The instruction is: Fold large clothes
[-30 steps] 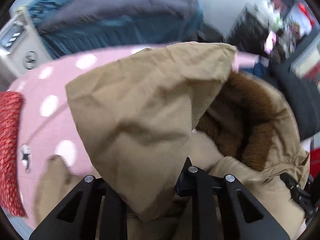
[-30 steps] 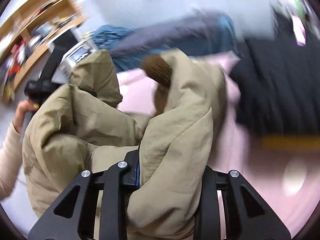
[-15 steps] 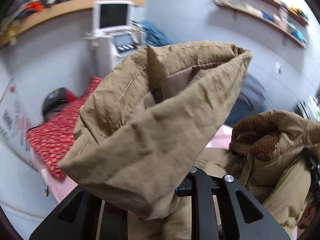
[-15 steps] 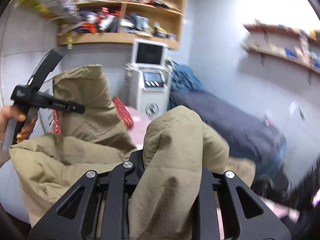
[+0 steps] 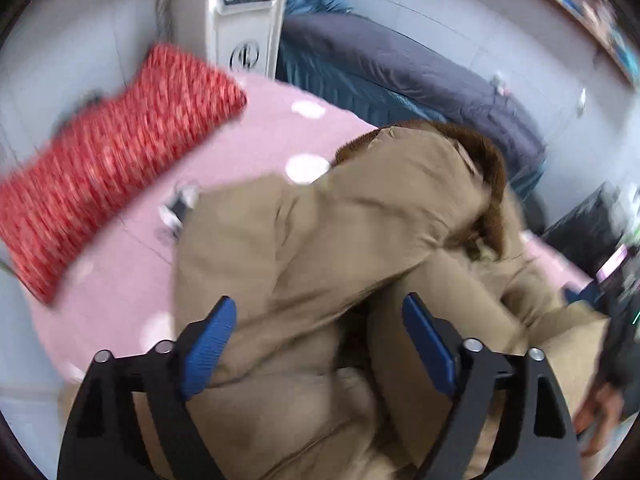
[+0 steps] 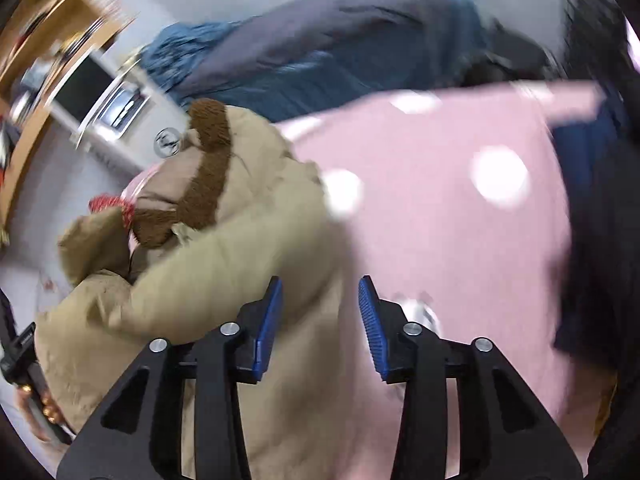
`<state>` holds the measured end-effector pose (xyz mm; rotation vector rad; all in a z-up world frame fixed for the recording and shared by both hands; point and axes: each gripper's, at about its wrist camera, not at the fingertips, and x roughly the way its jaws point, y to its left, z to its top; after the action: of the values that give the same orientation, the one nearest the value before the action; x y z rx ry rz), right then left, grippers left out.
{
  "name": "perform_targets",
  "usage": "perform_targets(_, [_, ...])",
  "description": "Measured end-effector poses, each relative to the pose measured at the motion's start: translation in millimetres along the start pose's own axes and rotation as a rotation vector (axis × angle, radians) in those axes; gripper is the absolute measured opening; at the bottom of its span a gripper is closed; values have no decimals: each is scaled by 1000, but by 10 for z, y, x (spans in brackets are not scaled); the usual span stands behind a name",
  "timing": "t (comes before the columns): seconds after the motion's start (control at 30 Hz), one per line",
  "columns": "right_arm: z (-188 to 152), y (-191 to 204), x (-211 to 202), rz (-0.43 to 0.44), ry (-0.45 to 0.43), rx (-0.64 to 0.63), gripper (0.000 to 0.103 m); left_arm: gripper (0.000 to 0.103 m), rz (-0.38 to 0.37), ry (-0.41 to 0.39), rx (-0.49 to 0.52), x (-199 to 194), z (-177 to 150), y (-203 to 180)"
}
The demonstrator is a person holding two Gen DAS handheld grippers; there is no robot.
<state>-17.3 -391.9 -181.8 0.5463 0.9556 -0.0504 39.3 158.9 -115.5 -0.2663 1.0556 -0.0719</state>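
While both cams are pretty smeared with blur, I can make out the bed [image 6: 460, 240]: pink cover with white dots, and that's what carries everything. One tan coat [image 5: 320, 240] with a brown fuzzy collar [image 6: 208, 168] lies bunched on it, toward the bed's left side in my right cam, near edge. One red knit pillow [image 5: 108, 168] sits at the far left corner. Along the far edge there's a grey-and-teal pile of bedding [image 5: 400, 68], and a dark garment [image 6: 600, 240] runs down the right edge.

Room-wise: a white machine [image 5: 240, 12] with a screen stands past the pillow against a pale wall, and a wooden shelf [image 6: 44, 64] is off to the left.

My left gripper [image 5: 316, 320] is spread wide above the coat, nothing pinched between the blue pads [image 5: 208, 340]. Right gripper [image 6: 320, 312] is also released, fingers apart, hanging at the coat's right margin over the pink cover.
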Motion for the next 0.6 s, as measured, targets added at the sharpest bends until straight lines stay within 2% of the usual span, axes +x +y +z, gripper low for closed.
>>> perform_targets(0.07, [-151,-308,-169,-32,-11,41,58,84,-6,-6,-66,-8,23,105])
perform_targets(0.1, [-255,-401,-265,-37,-24,45,59,86,5,-19,-90,-59,-16,149])
perform_targets(0.2, [-558,-402,-480,-28,-54,-6,68,88,22,-37,-125,-226,-195,289])
perform_targets(0.27, [-785,-277,-614,-7,-85,-72,75,89,28,-43,-144,-359,-328,351])
perform_targets(0.37, [-1071,9,-790,9,-157,-144,79,90,52,-56,-154,-509,-551,446])
perform_targets(0.43, [-1203,249,-908,23,-208,-191,80,91,108,-66,-131,-641,-698,437])
perform_targets(0.5, [-1397,392,-1044,28,-260,-259,86,91,148,-90,-107,-719,-759,449])
perform_targets(0.53, [-1485,460,-1080,30,-270,-288,92,91,164,-100,-98,-748,-787,466])
perform_targets(0.6, [-1696,710,-1010,49,-232,-392,95,93,177,-112,-97,-853,-854,492])
